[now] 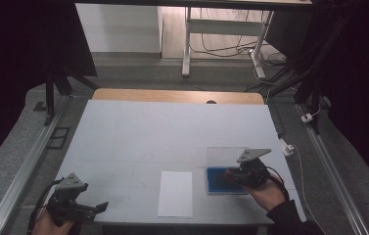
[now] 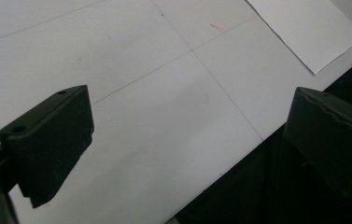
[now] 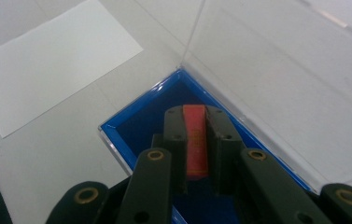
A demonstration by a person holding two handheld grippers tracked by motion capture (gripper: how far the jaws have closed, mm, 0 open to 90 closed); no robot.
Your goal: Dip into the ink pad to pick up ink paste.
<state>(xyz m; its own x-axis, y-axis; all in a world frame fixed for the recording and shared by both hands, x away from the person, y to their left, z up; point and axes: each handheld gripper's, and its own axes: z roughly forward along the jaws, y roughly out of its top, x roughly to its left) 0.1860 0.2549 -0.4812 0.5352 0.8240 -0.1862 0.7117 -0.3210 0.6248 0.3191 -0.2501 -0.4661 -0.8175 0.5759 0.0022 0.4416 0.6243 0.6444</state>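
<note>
- Our right hand-held gripper is clamped on a thin red stamp-like block, held upright between its two black pads over the blue ink pad inside the open clear case.
- In the high view that right hand-held gripper sits over the blue pad near the right front of the worktop, with the clear lid standing up behind it.
- We judge the step in hand to be inking or lifting the block. We would keep it square to the pad, press evenly, then raise it straight up so it clears the blue rim and the lid.
- The white sheet of paper lies flat just left of the case, apart from it. It is a likely landing spot, so we would carry the block level.
- Our left hand-held gripper rests at the front left, jaws wide apart with nothing between them. It could steady the case if it slides.
- There may be faint marks on the block's red edge, but we cannot read them. We find no brand or label anywhere.
</note>
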